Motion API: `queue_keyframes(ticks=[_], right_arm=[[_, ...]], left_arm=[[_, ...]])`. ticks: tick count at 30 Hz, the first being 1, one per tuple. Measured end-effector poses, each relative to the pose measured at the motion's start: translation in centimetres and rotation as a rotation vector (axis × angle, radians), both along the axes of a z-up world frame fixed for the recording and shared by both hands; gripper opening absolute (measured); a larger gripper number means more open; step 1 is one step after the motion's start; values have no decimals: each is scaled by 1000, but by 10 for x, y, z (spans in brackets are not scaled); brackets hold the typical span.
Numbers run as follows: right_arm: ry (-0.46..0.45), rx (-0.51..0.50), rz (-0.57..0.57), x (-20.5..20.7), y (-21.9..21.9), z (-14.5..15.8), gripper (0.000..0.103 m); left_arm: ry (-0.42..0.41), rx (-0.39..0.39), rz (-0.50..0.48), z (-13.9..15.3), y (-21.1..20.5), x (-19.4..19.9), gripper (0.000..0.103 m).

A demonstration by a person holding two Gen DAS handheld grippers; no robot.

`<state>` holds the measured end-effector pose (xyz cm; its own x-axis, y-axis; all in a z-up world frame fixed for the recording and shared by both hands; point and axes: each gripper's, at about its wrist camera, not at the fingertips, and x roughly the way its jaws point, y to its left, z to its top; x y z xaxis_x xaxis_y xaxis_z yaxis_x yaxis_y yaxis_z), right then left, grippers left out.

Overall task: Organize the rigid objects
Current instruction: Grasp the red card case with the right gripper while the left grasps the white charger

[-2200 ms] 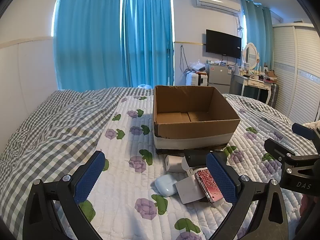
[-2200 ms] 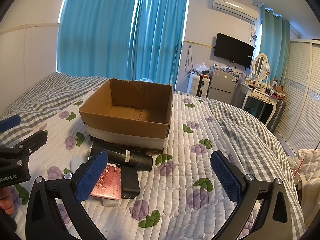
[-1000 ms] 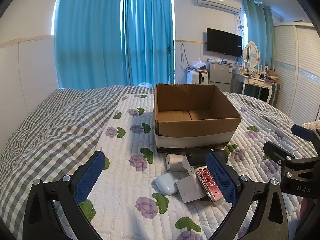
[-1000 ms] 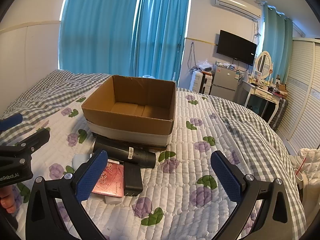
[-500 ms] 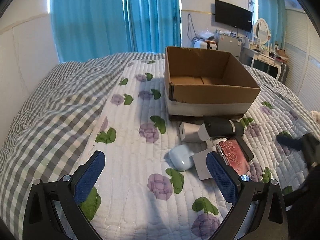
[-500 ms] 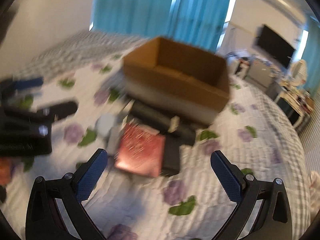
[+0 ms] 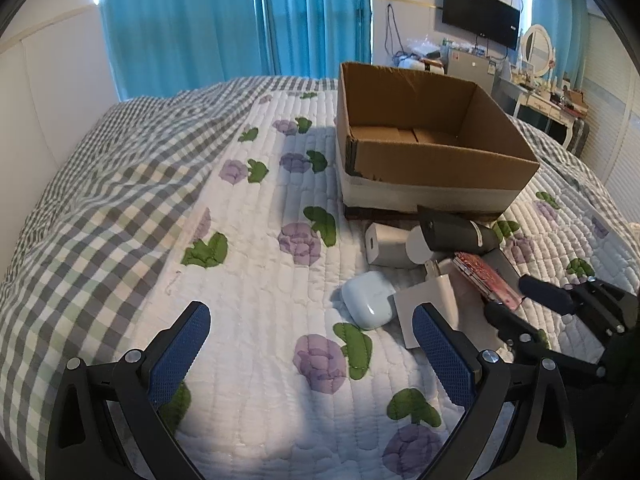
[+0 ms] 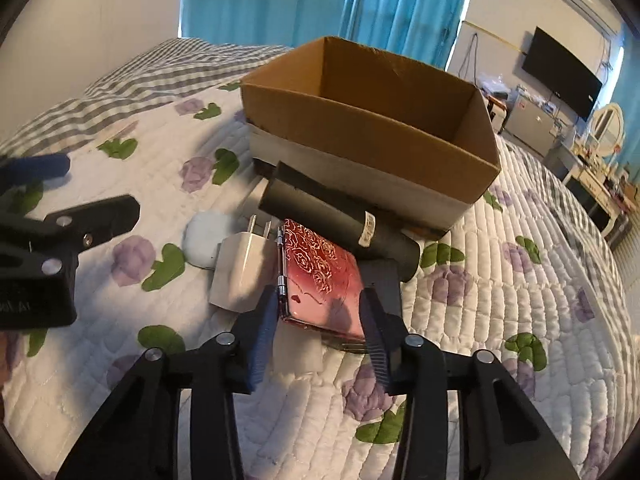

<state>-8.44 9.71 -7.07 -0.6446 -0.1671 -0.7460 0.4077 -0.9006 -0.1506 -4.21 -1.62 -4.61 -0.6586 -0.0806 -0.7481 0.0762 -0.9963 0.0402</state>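
An open cardboard box (image 7: 432,160) (image 8: 372,128) stands on the quilted bed. In front of it lies a pile: a black cylinder (image 8: 340,216) (image 7: 460,234), a red patterned flat case (image 8: 320,276) (image 7: 486,278), a white plug charger (image 8: 240,272) (image 7: 432,308), a pale blue earbud case (image 7: 368,300) (image 8: 204,236) and a white block (image 7: 386,244). My right gripper (image 8: 320,312) straddles the near end of the red case, its pads at both edges. My left gripper (image 7: 308,344) is open and empty over the quilt, left of the pile.
The bed has a floral quilt (image 7: 280,240) with a grey checked blanket (image 7: 100,184) to the left. Blue curtains, a TV (image 7: 480,20) and a dresser with a mirror stand behind the bed.
My right gripper has dropped down and forward to the red case and narrowed around it. My left gripper has tilted down toward the quilt and stayed open.
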Motion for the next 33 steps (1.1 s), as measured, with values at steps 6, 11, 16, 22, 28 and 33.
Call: queue_keyframes(ticks=[6,11,16,22,28,33], right_arm=[[-5,-28,38,-4,-6,1,24],[32,-128,-9,-3,19,22,11],[-2,-219,-67,-10,46,25,10],[11,-211,-65,-2,48,28,10],[0,-188,-62,-2,45,23,10],[0,-183,-60,-2,44,22,10]], left_arm=[[-63,2,-14,-1,13,-9,103],[-107,-7,-31,-4,30,-20,103],[-152,-41,-59,-26,54,-33,103],[-187,36,-58,-45,53,-46,100],[-242,147,-112,-61,55,-58,81],[-255,269,-172,-60,49,-57,51]])
